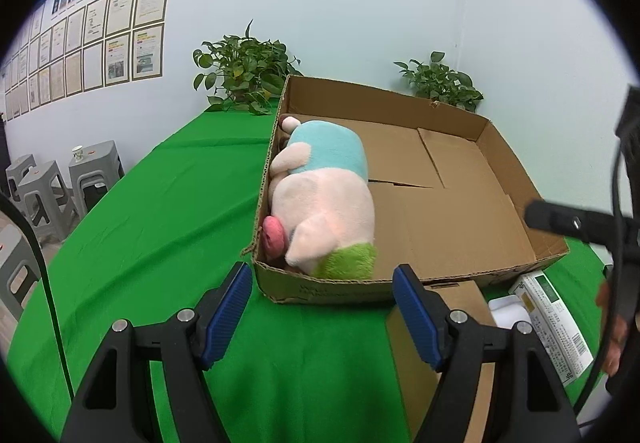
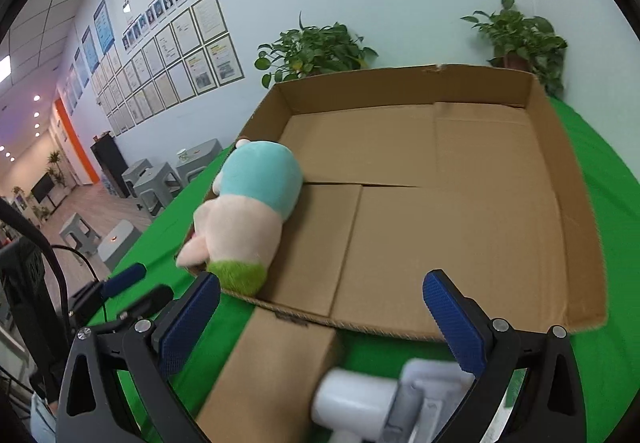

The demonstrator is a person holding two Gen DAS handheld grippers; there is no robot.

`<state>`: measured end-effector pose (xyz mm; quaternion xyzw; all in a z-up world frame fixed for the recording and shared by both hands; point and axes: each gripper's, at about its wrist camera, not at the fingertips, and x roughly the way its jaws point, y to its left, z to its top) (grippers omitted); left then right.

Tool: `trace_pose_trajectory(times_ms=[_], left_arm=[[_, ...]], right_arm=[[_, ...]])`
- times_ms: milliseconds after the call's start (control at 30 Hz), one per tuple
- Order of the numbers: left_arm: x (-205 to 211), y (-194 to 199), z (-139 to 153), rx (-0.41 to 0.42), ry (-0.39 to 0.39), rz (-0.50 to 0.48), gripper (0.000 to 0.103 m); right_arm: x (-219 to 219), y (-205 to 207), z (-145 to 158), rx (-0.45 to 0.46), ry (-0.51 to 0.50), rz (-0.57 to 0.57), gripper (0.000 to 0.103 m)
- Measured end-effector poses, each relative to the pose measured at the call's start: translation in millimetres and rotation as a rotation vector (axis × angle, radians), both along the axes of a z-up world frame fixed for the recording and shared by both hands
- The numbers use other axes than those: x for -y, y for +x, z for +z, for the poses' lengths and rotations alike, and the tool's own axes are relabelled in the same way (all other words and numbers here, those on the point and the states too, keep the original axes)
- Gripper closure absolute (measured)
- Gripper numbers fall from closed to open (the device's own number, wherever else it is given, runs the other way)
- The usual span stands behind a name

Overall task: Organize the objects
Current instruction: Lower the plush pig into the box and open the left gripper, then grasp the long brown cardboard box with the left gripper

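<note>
One plush toy (image 1: 324, 199), pink with a light-blue back and a green patch at its near end, lies inside the single open cardboard tray (image 1: 472, 111), pressed along the tray's left wall in the centre of the left wrist view; in the right wrist view the same toy (image 2: 244, 211) sits at centre left, against the tray's (image 2: 400, 87) left side. Two grippers are in play. The left gripper (image 1: 322, 317) fills the bottom of its own view with both blue-padded fingers spread wide and nothing between them, hovering over the green tablecloth (image 1: 160, 223) just in front of the tray's near wall. The right gripper (image 2: 322, 327) likewise has its fingers parted and holds nothing, low in its frame over a closed brown cardboard box (image 2: 272, 367) and a blurred white object (image 2: 360, 399) at the bottom edge. One printed white carton (image 1: 552, 319) lies at lower right of the left view, beside that brown box (image 1: 464, 307). Two potted plants (image 1: 244, 71) stand behind the tray at the wall, and several grey stools (image 1: 52, 187) are at the left edge.
</note>
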<state>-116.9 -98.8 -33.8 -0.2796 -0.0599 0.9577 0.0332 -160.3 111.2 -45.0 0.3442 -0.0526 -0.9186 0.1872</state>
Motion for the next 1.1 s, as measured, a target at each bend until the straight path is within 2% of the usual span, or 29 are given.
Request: trace_pose_trajectory(times_ms=[133, 233, 300, 367, 433, 467, 500, 533, 633, 700, 733, 767, 800, 833, 900, 933, 967, 1000, 1033, 1100], left_arm=[[-14, 7, 2, -0.002, -0.002, -0.004, 0.03], [-24, 13, 4, -0.001, -0.011, -0.018, 0.03], [-30, 15, 6, -0.001, -0.011, -0.025, 0.03], [-34, 17, 7, 0.004, -0.016, -0.029, 0.03], [-36, 20, 8, 0.003, -0.022, -0.033, 0.03], [-38, 21, 9, 0.004, -0.023, -0.036, 0.03], [-39, 23, 9, 0.005, -0.021, -0.039, 0.03], [-39, 24, 9, 0.006, -0.018, -0.046, 0.03], [-42, 28, 9, 0.007, -0.003, -0.061, 0.03], [-42, 31, 9, 0.01, 0.025, -0.072, 0.033], [-41, 33, 10, 0.008, 0.043, -0.084, 0.038], [-41, 33, 10, 0.012, 0.05, -0.093, 0.055], [-42, 33, 10, 0.023, 0.051, -0.103, 0.066], [-43, 33, 9, 0.04, 0.047, -0.109, 0.068], [-43, 34, 10, 0.05, 0.051, -0.112, 0.067], [-41, 35, 11, 0.05, 0.063, -0.116, 0.065], [-40, 36, 12, 0.061, 0.071, -0.117, 0.05], [-38, 36, 12, 0.069, 0.077, -0.115, 0.028], [-35, 38, 14, 0.072, 0.096, -0.112, 0.021], [-32, 38, 14, 0.086, 0.13, -0.125, 0.02]], right_arm=[[-20, 29, 1, -0.026, 0.013, -0.026, 0.001], [-30, 49, -1, -0.015, 0.0, -0.005, 0.002], [-29, 51, -7, -0.027, 0.012, -0.023, 0.004], [-33, 54, -12, -0.017, 0.003, -0.037, 0.014], [-37, 57, -19, 0.006, -0.009, -0.045, 0.035], [-39, 58, -23, 0.017, -0.007, -0.048, 0.042], [-41, 60, -26, 0.023, -0.003, -0.049, 0.054], [-43, 63, -28, 0.027, 0.003, -0.048, 0.062], [-48, 72, -30, 0.025, 0.007, -0.043, 0.064], [-51, 78, -27, 0.015, 0.006, -0.038, 0.064], [-53, 81, -26, 0.008, 0.0, -0.037, 0.06], [-55, 84, -24, 0.005, -0.003, -0.038, 0.055], [-58, 86, -22, 0.003, -0.006, -0.041, 0.036], [-62, 88, -21, -0.002, -0.014, -0.044, 0.013], [-66, 92, -18, -0.012, -0.04, -0.035, 0.0], [-68, 96, -16, -0.021, -0.056, -0.016, 0.001], [-68, 100, -15, -0.027, -0.068, 0.013, 0.001], [-68, 104, -15, -0.031, -0.075, 0.041, 0.001], [-66, 110, -15, -0.036, -0.079, 0.076, 0.0], [-61, 123, -18, -0.026, -0.099, 0.173, 0.0]])
